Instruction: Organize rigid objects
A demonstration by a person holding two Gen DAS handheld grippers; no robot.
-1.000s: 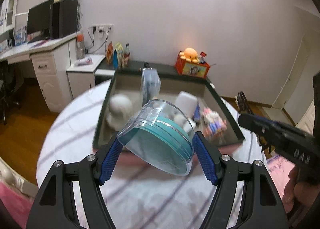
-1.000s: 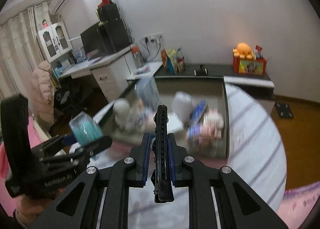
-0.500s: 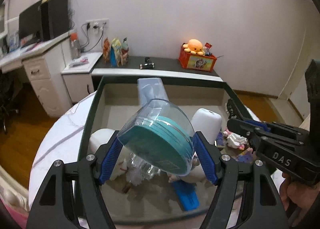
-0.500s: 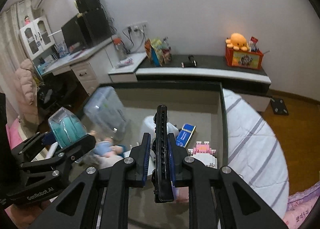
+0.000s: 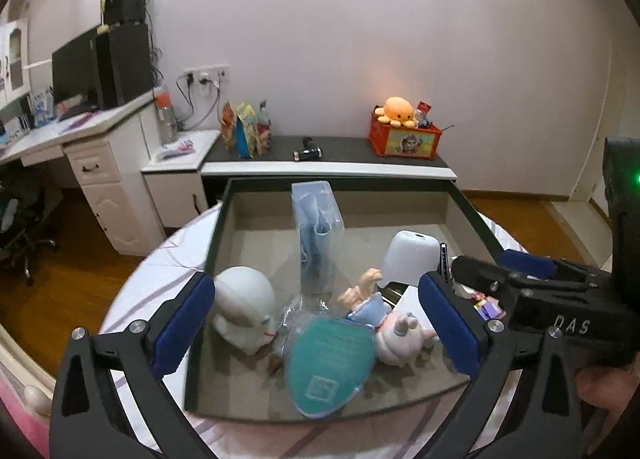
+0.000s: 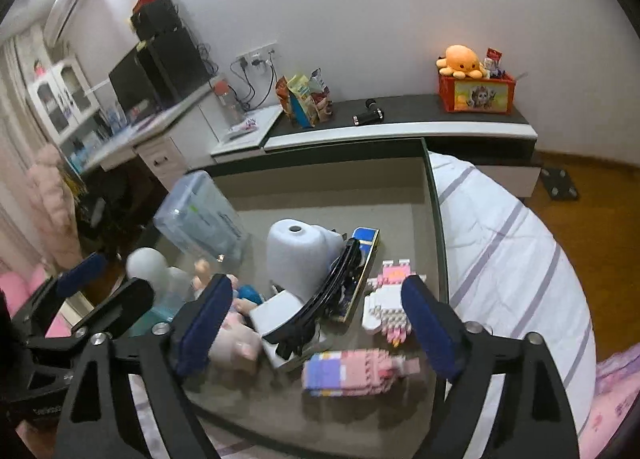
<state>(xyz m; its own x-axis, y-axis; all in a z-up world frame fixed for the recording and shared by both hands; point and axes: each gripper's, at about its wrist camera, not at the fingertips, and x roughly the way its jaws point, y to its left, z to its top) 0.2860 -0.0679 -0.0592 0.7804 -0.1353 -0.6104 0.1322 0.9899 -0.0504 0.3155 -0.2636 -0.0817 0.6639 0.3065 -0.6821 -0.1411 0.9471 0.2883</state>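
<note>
both the left gripper point(image 5: 318, 333) and right gripper point(image 6: 318, 327) are spread wide, holding nothing. toys crowd the tray's point(image 5: 208, 247) near half under them: teal container point(image 5: 330, 365), white head point(image 5: 244, 309), black comb point(image 6: 324, 295). its far half lies bare.

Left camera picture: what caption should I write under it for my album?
Open left gripper above a teal container lying in a toy-filled bin, with the open right gripper alongside.

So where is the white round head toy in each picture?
Left wrist view: the white head toy lies at the lower left of the storage box, just past the left gripper's left finger.
Right wrist view: the same toy sits at the left edge, partly hidden behind the left gripper.
Shared landmark: the white paper roll stands to its right in both views.
</note>
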